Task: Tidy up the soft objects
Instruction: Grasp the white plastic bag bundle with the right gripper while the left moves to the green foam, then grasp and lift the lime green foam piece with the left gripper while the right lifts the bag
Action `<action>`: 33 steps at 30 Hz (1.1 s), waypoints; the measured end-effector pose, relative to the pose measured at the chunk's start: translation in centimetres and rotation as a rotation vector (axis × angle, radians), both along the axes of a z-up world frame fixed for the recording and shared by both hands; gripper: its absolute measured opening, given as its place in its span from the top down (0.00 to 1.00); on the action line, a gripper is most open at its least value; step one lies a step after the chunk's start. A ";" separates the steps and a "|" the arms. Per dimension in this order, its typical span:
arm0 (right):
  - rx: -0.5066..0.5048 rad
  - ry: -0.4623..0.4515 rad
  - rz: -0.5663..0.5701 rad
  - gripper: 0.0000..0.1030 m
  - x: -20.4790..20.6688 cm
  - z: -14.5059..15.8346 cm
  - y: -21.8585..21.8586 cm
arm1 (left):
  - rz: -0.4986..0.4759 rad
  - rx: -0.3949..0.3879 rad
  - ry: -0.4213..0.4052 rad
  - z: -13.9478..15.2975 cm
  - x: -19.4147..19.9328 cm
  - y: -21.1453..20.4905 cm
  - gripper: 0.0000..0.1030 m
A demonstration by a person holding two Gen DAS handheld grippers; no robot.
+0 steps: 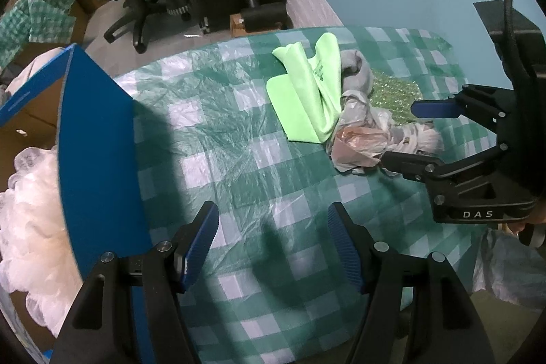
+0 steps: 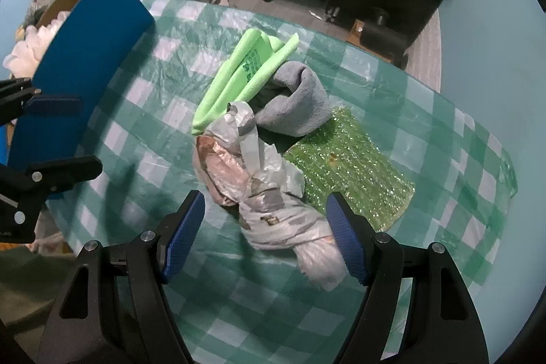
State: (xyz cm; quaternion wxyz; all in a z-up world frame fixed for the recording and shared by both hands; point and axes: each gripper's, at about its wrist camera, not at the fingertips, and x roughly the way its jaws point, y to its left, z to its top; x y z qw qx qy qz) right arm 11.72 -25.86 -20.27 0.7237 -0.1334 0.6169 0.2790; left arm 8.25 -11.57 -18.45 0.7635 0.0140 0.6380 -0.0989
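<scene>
Reaching for the plastic bag bundle (image 2: 273,203) | your right hand-held gripper (image 2: 266,237) stood wide open, empty, straddling its near end on the table (image 2: 443,159) | left hand-held gripper (image 1: 273,244) open, empty | you needed to close around the knotted middle, not loose film.

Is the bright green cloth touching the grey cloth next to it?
Touching. In the right wrist view the bright green cloth lies tucked against the grey cloth, their edges overlapping with no tablecloth visible between them.
</scene>
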 end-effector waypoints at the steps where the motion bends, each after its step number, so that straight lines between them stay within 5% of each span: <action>1: -0.007 -0.002 0.006 0.28 0.0 -0.2 0.1 | 0.000 0.001 0.004 -0.3 0.1 0.0 0.34; 8: -0.054 0.023 0.035 0.28 -0.2 -2.2 0.7 | 0.020 -0.016 0.042 -2.2 1.4 0.6 0.34; 11: -0.065 0.034 0.049 0.48 -0.6 -3.0 0.9 | 0.020 -0.013 0.049 -2.6 1.8 0.6 0.34; 19: 0.002 0.071 -0.006 0.61 -1.6 -2.7 -0.4 | 0.016 -0.036 0.037 -2.3 3.0 0.1 0.31; 33: 0.136 0.061 -0.267 0.62 -1.7 -0.4 -6.0 | -0.029 -0.062 0.047 -3.2 6.4 -3.4 0.22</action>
